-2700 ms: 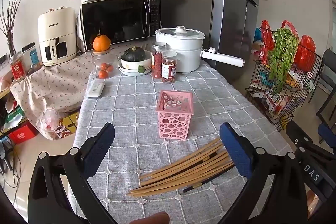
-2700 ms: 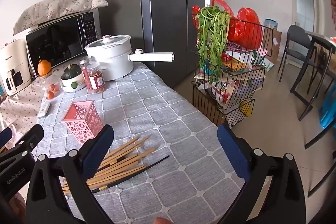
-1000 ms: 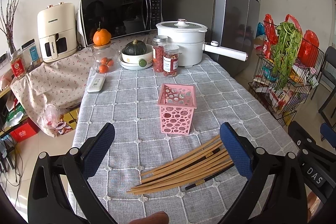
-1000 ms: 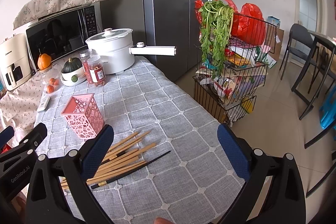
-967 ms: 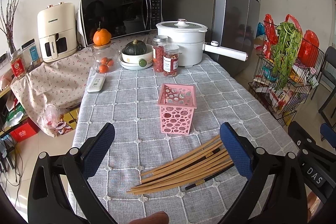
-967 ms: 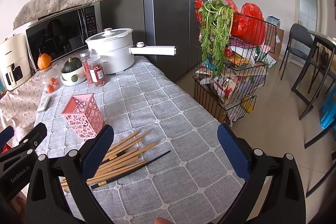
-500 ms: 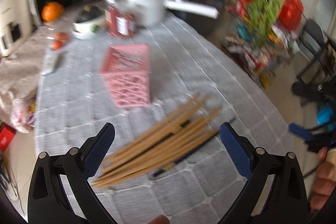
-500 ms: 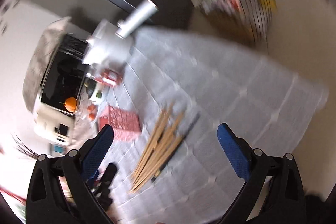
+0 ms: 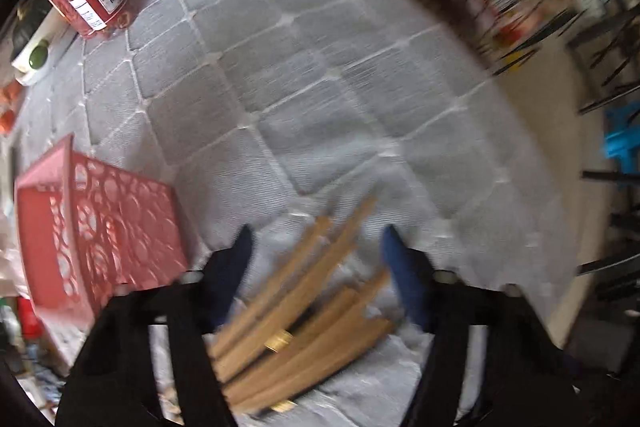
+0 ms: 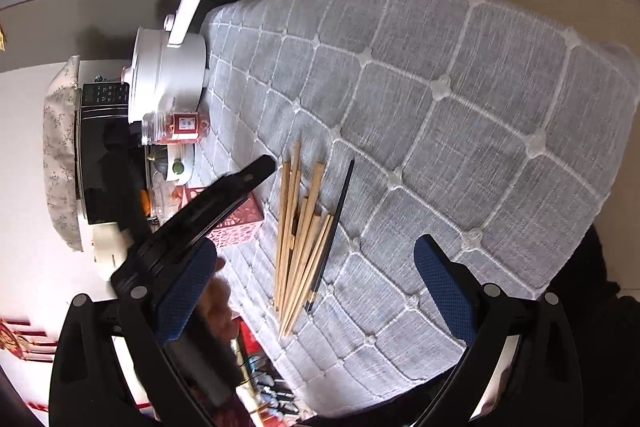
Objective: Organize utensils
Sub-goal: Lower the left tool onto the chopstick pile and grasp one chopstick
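The left gripper (image 9: 316, 259) is spread astride the chopsticks (image 9: 304, 311) at six o'clock, the right gripper (image 10: 316, 287) held wide above, the pink basket (image 9: 92, 227) at nine o'clock, so a partial pinch could scatter sticks.

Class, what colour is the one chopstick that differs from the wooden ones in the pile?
Black: the black chopstick lies beside the tan wooden chopsticks, clearest in the right wrist view.

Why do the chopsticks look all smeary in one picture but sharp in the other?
Left wrist view: motion blur smears the chopsticks, pink basket and the rack. Right wrist view: the chopsticks and tablecloth look crisp, though the fisheye lens bends the table edges.
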Tool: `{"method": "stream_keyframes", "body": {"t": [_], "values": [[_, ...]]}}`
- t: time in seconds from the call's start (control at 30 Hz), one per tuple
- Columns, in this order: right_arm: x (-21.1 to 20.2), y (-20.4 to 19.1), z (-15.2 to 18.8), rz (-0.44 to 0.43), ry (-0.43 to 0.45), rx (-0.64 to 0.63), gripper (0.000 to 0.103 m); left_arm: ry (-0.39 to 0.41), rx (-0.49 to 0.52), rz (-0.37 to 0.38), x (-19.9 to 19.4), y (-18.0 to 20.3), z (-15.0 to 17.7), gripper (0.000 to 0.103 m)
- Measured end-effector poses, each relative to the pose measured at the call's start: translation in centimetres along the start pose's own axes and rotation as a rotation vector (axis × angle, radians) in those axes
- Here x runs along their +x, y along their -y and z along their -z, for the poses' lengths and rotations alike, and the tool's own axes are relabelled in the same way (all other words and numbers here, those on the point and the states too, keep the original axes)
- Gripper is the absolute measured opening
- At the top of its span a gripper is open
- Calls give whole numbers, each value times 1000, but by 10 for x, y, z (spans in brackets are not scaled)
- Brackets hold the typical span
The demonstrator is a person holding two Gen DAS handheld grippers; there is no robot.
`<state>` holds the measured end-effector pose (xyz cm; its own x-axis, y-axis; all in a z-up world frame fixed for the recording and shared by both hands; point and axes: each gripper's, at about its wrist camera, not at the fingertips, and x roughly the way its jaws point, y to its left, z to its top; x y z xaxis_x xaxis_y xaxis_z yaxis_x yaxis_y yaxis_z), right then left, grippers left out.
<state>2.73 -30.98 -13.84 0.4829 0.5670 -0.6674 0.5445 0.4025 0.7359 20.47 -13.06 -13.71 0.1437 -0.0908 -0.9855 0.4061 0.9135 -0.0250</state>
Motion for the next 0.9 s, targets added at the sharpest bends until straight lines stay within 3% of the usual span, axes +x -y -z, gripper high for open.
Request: {"method": "stream_keyframes", "body": {"t": [0.17,0.43,0.5,0.53,0.57,0.77,0.9], "values": [[5,4,-6,-30,-25,23,96,-53,17,-19,21,-7,-4,49],[19,4,-5,14,-26,12,96,-49,60,-8,19,-9,3,44],[25,5,-5,23,-27,21,96,-34,62,-12,15,-10,11,34],[28,7,-5,28,-31,27,96,-20,65,-14,12,-11,17,29],[32,7,-5,31,-36,30,96,-11,63,-3,9,-11,24,17],[53,7,-6,69,-38,27,93,104,15,38,-9,-24,53,15],[64,-3,-8,127,-1,-29,69,257,-8,110,-69,-34,85,14]]}}
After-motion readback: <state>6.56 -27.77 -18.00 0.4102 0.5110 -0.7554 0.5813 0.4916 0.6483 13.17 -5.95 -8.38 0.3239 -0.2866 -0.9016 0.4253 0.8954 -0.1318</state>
